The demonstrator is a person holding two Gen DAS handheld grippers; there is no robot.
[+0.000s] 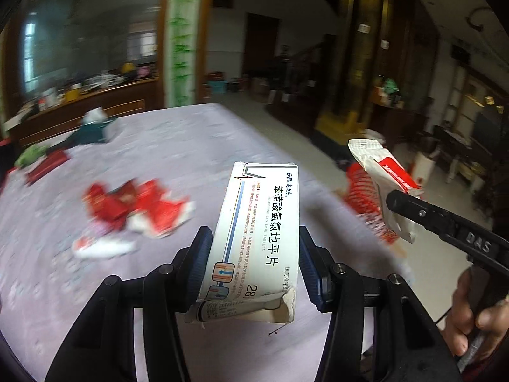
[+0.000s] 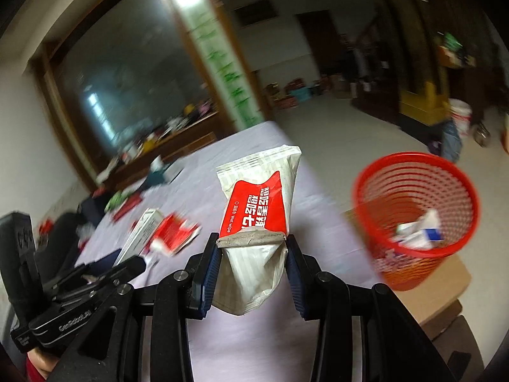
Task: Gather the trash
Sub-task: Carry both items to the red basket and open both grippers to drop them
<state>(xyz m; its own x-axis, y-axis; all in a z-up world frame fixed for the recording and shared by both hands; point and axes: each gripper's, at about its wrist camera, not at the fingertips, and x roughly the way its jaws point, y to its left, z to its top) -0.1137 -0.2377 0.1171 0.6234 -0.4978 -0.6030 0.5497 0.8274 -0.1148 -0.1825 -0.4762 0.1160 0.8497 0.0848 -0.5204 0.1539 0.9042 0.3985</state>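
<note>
Left wrist view is showing the left tool at the bottom middle of the frame, squeezing a white medicine box between its two blue pads. The box is sticking up toward the middle of the picture, and its near end is torn. Behind it, a pale purple tabletop is filling the left half. Red and white wrappers are lying on it at the middle left, all blurry. A teal box is sitting near the upper left, far from the wrappers. At the right edge, the right tool is reaching in, pinching a white and red wet wipe pack, and a hand is gripping its handle at the lower right.

Right wrist view is showing the right tool at the bottom middle, closed tight on the wet wipe pack, which is standing up between the pads. A red mesh basket is sitting at the right of the frame, just past the edge of the tabletop, on a brown cardboard box. Some white and blue trash is lying inside the basket. At the lower left, the left tool is holding the medicine box.
</note>
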